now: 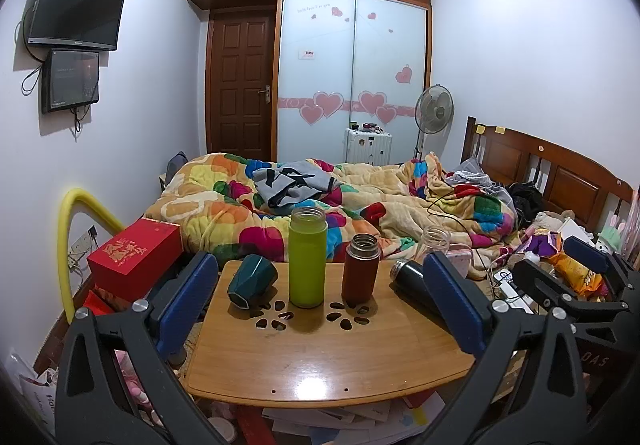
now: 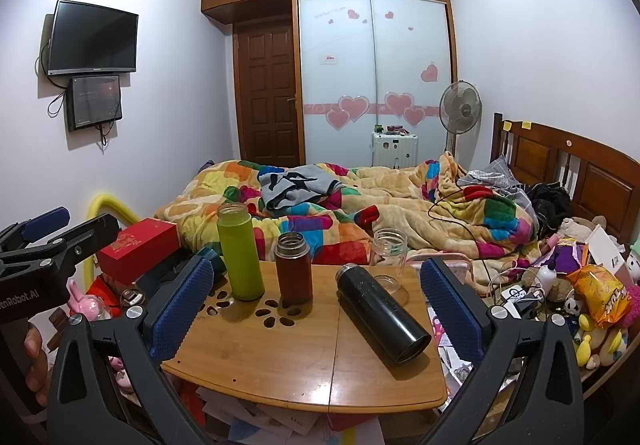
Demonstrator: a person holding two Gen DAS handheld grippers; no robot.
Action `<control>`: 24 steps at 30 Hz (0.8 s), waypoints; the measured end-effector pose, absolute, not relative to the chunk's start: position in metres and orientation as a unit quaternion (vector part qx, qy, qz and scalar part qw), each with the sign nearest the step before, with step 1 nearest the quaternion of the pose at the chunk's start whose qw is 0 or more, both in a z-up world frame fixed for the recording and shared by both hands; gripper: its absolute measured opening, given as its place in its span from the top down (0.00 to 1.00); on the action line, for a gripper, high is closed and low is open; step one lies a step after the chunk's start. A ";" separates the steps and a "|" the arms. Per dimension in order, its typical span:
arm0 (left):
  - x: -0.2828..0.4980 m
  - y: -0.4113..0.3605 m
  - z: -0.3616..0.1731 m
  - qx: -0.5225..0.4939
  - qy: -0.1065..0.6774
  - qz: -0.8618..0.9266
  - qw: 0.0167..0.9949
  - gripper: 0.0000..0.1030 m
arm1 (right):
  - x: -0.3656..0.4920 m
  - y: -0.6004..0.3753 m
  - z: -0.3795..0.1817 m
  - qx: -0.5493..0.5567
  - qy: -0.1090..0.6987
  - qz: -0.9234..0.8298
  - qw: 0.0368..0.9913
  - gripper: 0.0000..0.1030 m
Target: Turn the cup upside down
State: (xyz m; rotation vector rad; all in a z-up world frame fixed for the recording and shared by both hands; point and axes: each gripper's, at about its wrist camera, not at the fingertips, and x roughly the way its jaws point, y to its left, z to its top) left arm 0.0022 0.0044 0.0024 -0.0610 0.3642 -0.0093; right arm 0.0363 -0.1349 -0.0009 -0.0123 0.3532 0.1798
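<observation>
A dark green faceted cup (image 1: 252, 281) lies on its side at the far left of the small wooden table (image 1: 320, 361). In the right wrist view only its edge (image 2: 212, 255) shows behind my right gripper's left finger. My left gripper (image 1: 320, 297) is open and empty, its blue pads spread over the table, the cup just inside the left pad. My right gripper (image 2: 316, 301) is open and empty above the table (image 2: 280, 361). It also shows at the right of the left wrist view (image 1: 576, 277).
On the table stand a lime green bottle (image 1: 307, 259), a brown flask (image 1: 361, 269) and a clear glass jar (image 2: 387, 259); a black flask (image 2: 382, 313) lies on its side. A red box (image 1: 134, 257) sits left, a cluttered bed behind.
</observation>
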 end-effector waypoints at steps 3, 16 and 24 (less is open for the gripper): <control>0.002 0.003 0.003 -0.030 0.181 -0.004 0.983 0.00 | 0.036 -0.135 -0.003 -0.006 0.176 0.088 0.980 0.00; 0.003 0.003 0.004 -0.030 0.181 -0.004 0.983 0.00 | 0.035 -0.139 -0.004 -0.006 0.175 0.087 0.981 0.00; 0.003 0.002 0.004 -0.030 0.181 -0.004 0.983 0.00 | 0.034 -0.141 -0.003 -0.004 0.172 0.085 0.982 0.00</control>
